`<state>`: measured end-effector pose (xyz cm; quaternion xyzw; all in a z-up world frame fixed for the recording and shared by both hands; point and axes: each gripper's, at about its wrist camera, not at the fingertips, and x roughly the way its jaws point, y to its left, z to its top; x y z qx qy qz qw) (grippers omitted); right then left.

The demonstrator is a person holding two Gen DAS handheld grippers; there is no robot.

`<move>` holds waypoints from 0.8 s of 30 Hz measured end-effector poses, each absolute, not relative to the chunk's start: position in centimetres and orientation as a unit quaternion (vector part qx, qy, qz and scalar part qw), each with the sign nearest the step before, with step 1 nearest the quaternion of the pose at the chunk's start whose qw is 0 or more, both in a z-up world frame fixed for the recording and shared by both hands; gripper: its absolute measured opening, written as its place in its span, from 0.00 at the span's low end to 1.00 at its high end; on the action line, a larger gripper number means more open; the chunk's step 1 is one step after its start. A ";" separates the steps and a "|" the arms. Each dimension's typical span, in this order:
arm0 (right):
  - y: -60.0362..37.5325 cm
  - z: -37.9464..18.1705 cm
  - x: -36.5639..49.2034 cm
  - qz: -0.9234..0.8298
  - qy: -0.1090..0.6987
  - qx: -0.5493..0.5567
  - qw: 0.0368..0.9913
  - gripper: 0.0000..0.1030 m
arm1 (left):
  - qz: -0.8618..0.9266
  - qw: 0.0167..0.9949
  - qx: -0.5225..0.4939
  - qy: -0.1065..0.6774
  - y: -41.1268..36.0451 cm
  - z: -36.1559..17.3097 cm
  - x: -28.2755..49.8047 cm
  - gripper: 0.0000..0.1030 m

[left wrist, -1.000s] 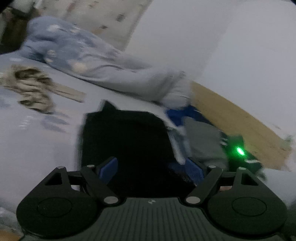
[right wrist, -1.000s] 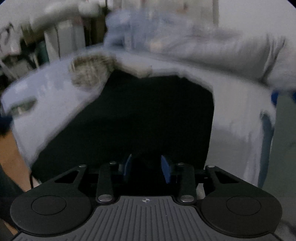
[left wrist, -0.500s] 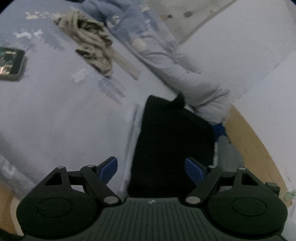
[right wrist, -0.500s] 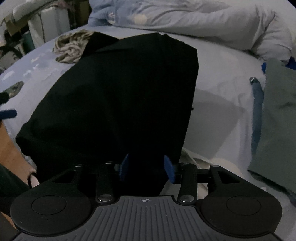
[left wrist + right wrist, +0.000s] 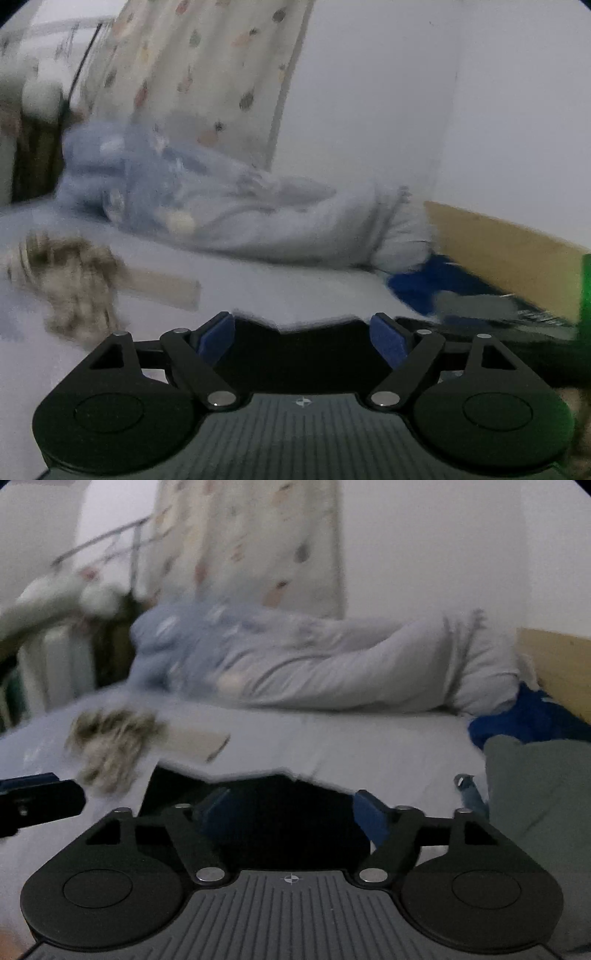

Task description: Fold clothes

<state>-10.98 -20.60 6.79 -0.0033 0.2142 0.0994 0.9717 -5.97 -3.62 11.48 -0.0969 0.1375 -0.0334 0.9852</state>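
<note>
Writing: none legible in either view – only a small cross-in-circle mark on each gripper body, no brand or label.
Black garment [image 5: 303,347]: lay flat on the pale bed sheet [image 5: 258,291], right under both grippers; far edge ragged, ran roughly left-right across the frame. Long axis – can't tell, most of it hidden below the gripper bodies.
Left gripper [image 5: 303,338]: jaws spread wide, blue pads [image 5: 218,338] apart w/ the black cloth between and below them; nothing pinched. Contact w/ cloth – can't tell.
Right gripper [image 5: 290,812]: also spread, pads over the same black cloth [image 5: 258,805]; nothing clamped.
Left gripper seen from right wrist: dark finger tip [image 5: 37,803] at the left frame edge, beside the black cloth.
Grey-green garment [image 5: 539,812]: folded, on the sheet to the right of the black one, just beside the right gripper.
Blue cloth [image 5: 517,720]: bunched behind the grey-green piece, against the duvet end.
Duvet [image 5: 314,664]: light blue-grey, heaped along the far side of the bed.
Mottled brown-cream cloth [image 5: 110,738]: crumpled on the sheet, far left; blurred.
Curtain [image 5: 207,81]: pale w/ scattered spots, behind the duvet.
Wooden board [image 5: 498,254]: tan, at the bed's right end.
Green light [image 5: 585,288]: glow at right edge of left-wrist view.
</note>
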 end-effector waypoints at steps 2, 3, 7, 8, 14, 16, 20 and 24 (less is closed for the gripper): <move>-20.9 5.6 -9.3 0.086 0.205 0.003 0.975 0.89 | -0.010 0.987 -0.080 0.140 -4.5 11.1 -3.5 0.83; -21.1 4.9 -8.6 0.079 0.205 0.005 0.976 0.90 | -0.002 0.986 -0.076 0.146 -4.8 10.7 -2.4 0.83; -21.7 1.2 -5.3 0.063 0.232 0.042 0.970 1.00 | 0.001 0.978 -0.123 0.168 -4.8 6.8 1.3 0.83; -21.9 0.2 -4.6 0.057 0.238 0.052 0.968 1.00 | 0.006 0.975 -0.139 0.175 -4.7 5.9 2.0 0.83; -23.0 -5.0 -0.8 0.058 0.318 0.079 0.943 1.00 | 0.042 0.964 -0.141 0.219 -4.7 1.8 3.7 0.92; -23.2 -6.0 -0.1 0.064 0.343 0.092 0.933 1.00 | 0.041 0.963 -0.150 0.220 -4.4 1.0 4.0 0.95; -23.3 -6.7 0.1 0.071 0.357 0.099 0.926 1.00 | 0.037 0.961 -0.170 0.215 -3.7 0.1 4.1 1.00; -23.1 -5.9 -0.6 0.068 0.351 0.097 0.929 1.00 | 0.031 0.960 -0.178 0.214 -3.4 0.5 3.6 1.00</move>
